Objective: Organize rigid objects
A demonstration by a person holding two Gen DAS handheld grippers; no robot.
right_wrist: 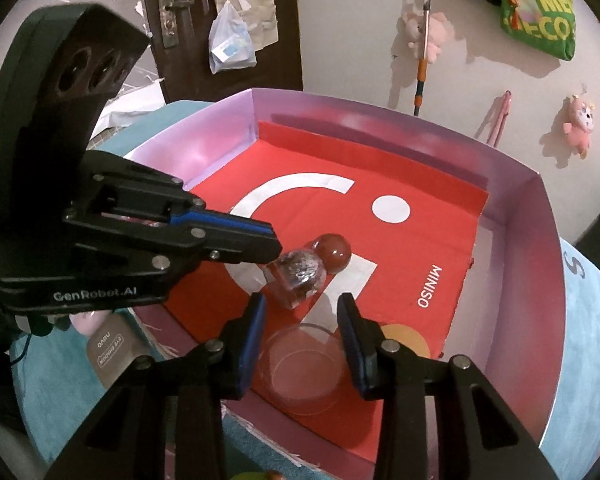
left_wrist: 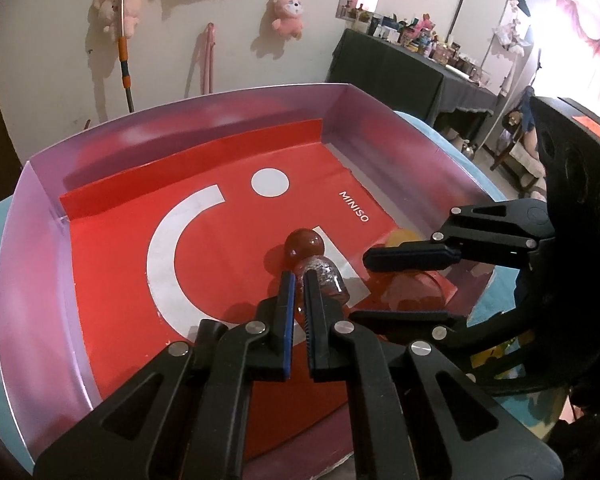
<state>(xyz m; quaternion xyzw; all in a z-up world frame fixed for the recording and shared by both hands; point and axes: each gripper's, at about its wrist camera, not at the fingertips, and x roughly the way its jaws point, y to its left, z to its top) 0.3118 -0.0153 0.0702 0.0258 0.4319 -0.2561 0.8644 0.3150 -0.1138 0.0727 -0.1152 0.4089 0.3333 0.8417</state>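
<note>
A pink box [left_wrist: 40, 216] with a red MINISO liner holds a dark red ball [left_wrist: 303, 243] and a clear glass ornament [left_wrist: 324, 276] lying against it. My left gripper [left_wrist: 298, 280] is nearly shut just beside the ornament's near end; I cannot tell whether it grips it. In the right wrist view the ball [right_wrist: 334, 257] and ornament [right_wrist: 300, 278] lie mid-box, with the left gripper [right_wrist: 268, 244] at the ornament. My right gripper [right_wrist: 302, 308] is open above a clear glass dish [right_wrist: 302, 372]. A yellow disc [right_wrist: 406, 340] lies next to the dish.
The box [right_wrist: 540, 280] sits on a teal round surface [right_wrist: 588, 320]. A small eye shadow case [right_wrist: 110, 350] lies outside the box at the left. Plush toys and a broom hang on the wall behind.
</note>
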